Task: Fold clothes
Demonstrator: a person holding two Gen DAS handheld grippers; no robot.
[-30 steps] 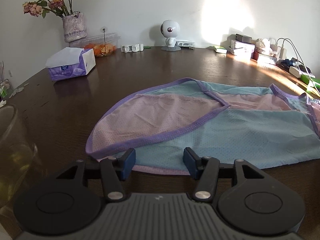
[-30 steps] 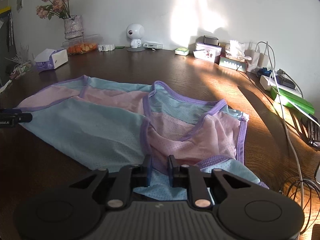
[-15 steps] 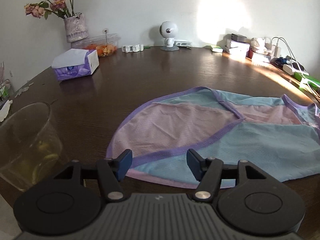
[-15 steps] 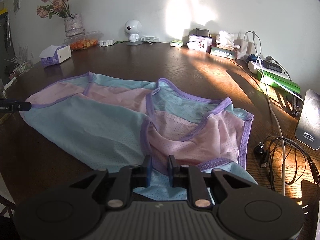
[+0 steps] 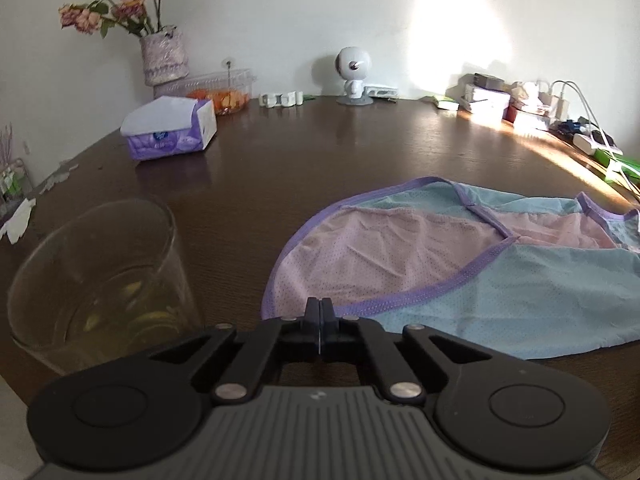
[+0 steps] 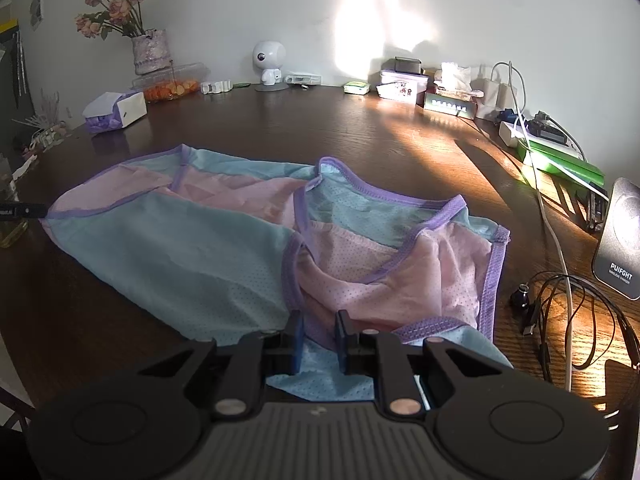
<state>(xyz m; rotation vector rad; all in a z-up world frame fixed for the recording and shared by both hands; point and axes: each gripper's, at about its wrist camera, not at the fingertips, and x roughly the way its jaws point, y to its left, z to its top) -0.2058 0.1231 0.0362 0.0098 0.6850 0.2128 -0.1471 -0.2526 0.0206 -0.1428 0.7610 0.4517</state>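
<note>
A mesh garment (image 6: 224,248) in light blue and pink with purple hems lies spread across the dark wooden table (image 6: 360,132). In the left wrist view its rounded pink end (image 5: 372,256) lies right ahead. My left gripper (image 5: 319,309) is shut, fingertips pinched together on the purple hem at that end. Its tip (image 6: 24,211) shows at the garment's left corner in the right wrist view. My right gripper (image 6: 318,334) is shut on a bunched pink and purple fold at the garment's near right end, with cloth filling the narrow gap between the fingers.
A glass of yellowish liquid (image 5: 100,276) stands just left of my left gripper. A tissue box (image 5: 170,128), a vase of flowers (image 5: 164,60), a food container (image 5: 216,90) and a white figurine (image 5: 354,74) sit at the back. Boxes, chargers, cables (image 6: 560,292) and a wireless charger (image 6: 618,236) crowd the right edge.
My left gripper went from open to shut, pinching the garment's left hem, and drew back toward the glass. The right gripper kept its hold and pulled back slightly.
</note>
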